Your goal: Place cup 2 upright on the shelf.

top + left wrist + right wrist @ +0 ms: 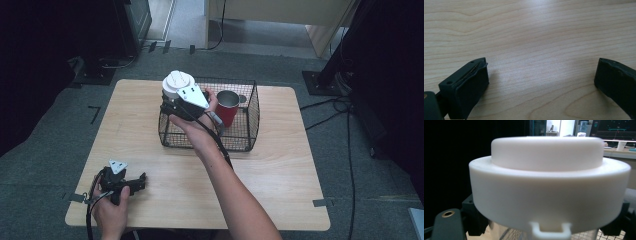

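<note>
The white-lidded container (549, 185) sits squarely between the right gripper's (176, 100) jaws, which close on its sides just under the wide lid; below the lid a clear, glass-like or plastic body shows, so it is probably a jar or tumbler, though the lower part is too blurred to be sure. It is held above the near-left corner of the black wire basket (240, 140), clear of the wooden table (280, 175). The lid looks rigid and smooth, with a small tab at its front edge; the body is likely stiff and a little slippery, and if it is glass it would chip against the wire. The safest hold seems to be where the jaws already are, beneath the lid's overhang, so the rim stops it sliding down. Beyond the fingers, inside the basket, stands a red cup (227, 107) with a metal rim, near enough to be knocked. The left gripper (125, 184) rests low on the table's near-left part, its jaws spread wide over bare wood and gripping nothing.
</note>
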Demonstrator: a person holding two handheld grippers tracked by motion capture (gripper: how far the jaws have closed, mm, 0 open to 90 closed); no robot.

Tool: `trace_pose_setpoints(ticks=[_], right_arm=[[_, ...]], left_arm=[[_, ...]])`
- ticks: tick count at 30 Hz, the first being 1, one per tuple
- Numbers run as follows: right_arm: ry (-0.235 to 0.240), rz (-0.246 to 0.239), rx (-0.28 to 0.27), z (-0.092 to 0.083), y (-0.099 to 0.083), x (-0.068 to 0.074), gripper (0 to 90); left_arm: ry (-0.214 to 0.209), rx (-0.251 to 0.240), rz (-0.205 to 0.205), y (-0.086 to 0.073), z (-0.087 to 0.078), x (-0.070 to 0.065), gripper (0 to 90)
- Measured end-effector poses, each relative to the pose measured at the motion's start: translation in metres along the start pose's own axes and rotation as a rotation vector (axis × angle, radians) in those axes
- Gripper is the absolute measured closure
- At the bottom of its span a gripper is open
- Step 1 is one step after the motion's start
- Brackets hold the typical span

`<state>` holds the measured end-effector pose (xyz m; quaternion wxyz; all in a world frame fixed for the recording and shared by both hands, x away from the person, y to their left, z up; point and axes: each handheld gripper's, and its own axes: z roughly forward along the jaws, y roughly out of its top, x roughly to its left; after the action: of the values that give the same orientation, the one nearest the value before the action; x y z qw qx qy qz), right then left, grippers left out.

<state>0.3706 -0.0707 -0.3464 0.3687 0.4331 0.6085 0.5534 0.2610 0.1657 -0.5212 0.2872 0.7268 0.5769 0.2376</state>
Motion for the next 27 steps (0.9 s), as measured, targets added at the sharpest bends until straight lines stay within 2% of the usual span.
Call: trace_pose_setpoints(ticks=[6,10,16,17,22,27], right_arm=[[-0.020,0.002,0.014,0.017,-0.009,-0.005,15.7],[-0.037,-0.017,0.036,0.032,-0.020,-0.008,15.7],[-0.042,0.001,0.064,0.045,-0.031,-0.011,15.6],[-0.045,-0.013,0.072,0.051,-0.035,-0.012,15.6],[-0.045,0.003,0.069,0.065,-0.043,-0.018,15.6],[-0.044,-0.005,0.061,0.073,-0.051,-0.022,15.6]], left_arm=[[0.000,0.002,0.002,0.000,0.000,0.000,0.0],[0.001,-0.001,0.001,0.000,0.000,0.000,0.0],[0.000,-0.001,0.000,0.000,0.000,0.000,0.0],[0.001,-0.001,0.000,0.001,0.001,0.000,0.0],[0.001,-0.001,0.000,0.001,0.001,0.000,0.0],[0.001,-0.003,-0.004,0.001,0.001,-0.001,0.0]])
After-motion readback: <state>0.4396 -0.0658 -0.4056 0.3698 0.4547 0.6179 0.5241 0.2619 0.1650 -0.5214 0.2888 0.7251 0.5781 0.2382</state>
